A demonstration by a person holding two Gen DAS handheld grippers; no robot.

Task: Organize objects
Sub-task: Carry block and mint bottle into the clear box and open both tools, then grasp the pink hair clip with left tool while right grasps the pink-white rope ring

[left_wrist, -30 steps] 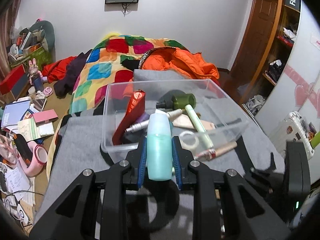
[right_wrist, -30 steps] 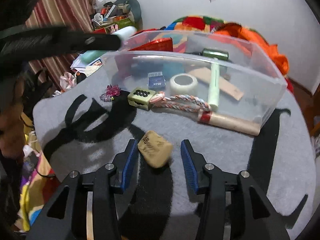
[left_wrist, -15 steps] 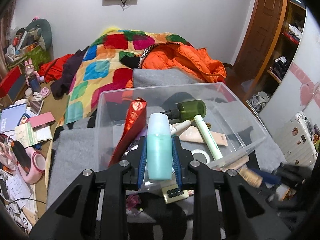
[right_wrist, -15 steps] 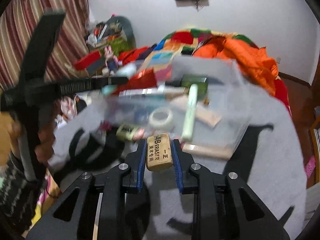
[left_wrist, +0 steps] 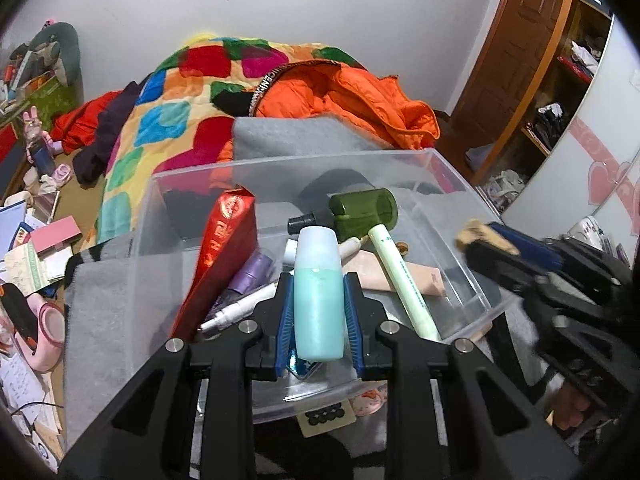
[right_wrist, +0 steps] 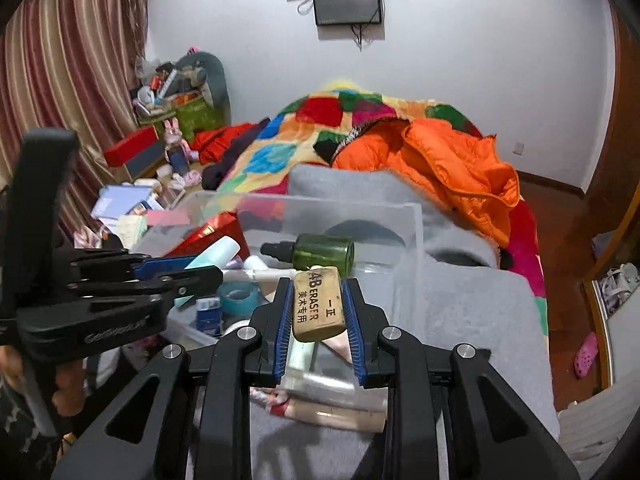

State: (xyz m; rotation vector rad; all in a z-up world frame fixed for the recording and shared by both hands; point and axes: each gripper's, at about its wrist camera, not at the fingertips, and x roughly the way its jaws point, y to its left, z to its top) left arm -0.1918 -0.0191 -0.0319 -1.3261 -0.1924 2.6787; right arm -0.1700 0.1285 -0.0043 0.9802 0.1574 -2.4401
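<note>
My left gripper (left_wrist: pixel 319 320) is shut on a turquoise bottle with a pale cap (left_wrist: pixel 319 292) and holds it above the near part of a clear plastic bin (left_wrist: pixel 456 184). My right gripper (right_wrist: pixel 318 312) is shut on a tan 4B eraser (right_wrist: pixel 318 306) and holds it over the bin's near right side (right_wrist: pixel 408 232). In the bin lie a red box (left_wrist: pixel 224 256), a green bottle (left_wrist: pixel 362 208), a pale green tube (left_wrist: pixel 400 276) and other small items. The right gripper with the eraser (left_wrist: pixel 474 232) shows blurred at the right of the left wrist view.
The bin stands on a grey cloth (right_wrist: pixel 472 304). A small green dotted block (left_wrist: pixel 326 416) and a tube (right_wrist: pixel 336 412) lie beside the bin. Behind are a colourful quilt (left_wrist: pixel 168 120) and an orange jacket (left_wrist: pixel 360 96). Clutter fills the floor at left (left_wrist: pixel 36 248).
Both grippers rose and moved forward over the bin. The right gripper, open around the eraser on the cloth a second ago, shut on it and lifted it.
</note>
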